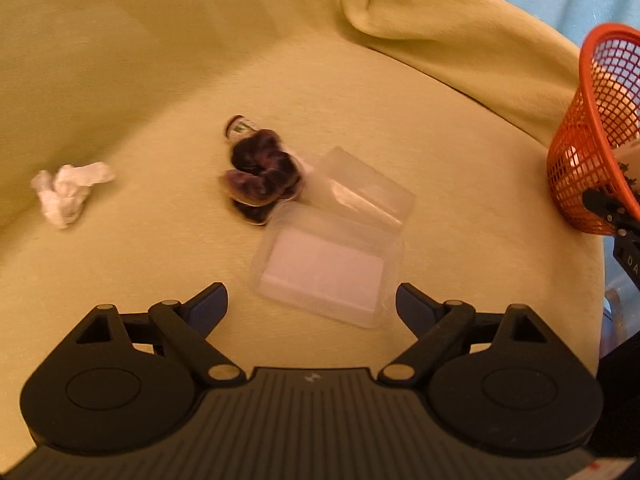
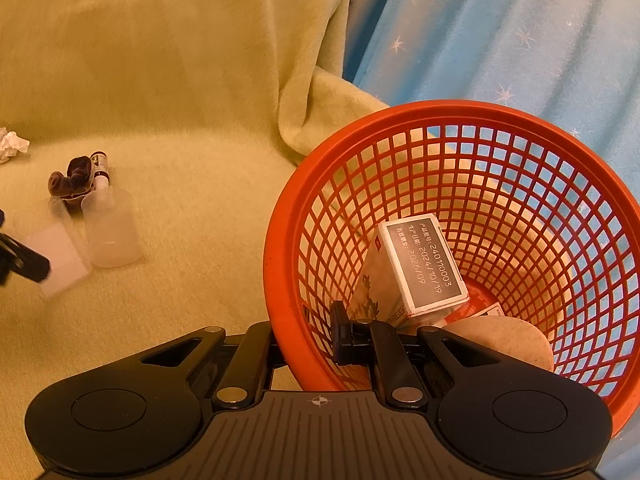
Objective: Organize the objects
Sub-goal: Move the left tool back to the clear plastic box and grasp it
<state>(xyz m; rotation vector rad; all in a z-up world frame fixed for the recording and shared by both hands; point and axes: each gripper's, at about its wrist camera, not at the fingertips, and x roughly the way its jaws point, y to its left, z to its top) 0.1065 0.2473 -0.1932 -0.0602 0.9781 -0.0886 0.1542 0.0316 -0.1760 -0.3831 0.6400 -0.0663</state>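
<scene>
A clear plastic case (image 1: 328, 268) lies on the yellow-green blanket (image 1: 160, 80), just ahead of my open, empty left gripper (image 1: 312, 308). Behind the case lie a dark purple scrunchie (image 1: 262, 170) and a small vial (image 1: 240, 126). A crumpled white tissue (image 1: 70, 192) lies to the left. My right gripper (image 2: 308, 340) is shut on the near wall of the orange mesh basket (image 2: 500, 120). In the basket sit a white box (image 2: 420, 268) and a beige round piece (image 2: 508, 340). The right wrist view also shows the case (image 2: 60, 256), scrunchie (image 2: 72, 178), vial (image 2: 100, 166) and a clear bottle (image 2: 112, 232).
A blue star-patterned curtain (image 2: 500, 32) hangs behind the basket. The blanket folds up into a raised backrest (image 1: 440, 20) at the rear. The basket shows at the right edge of the left wrist view (image 1: 592, 128).
</scene>
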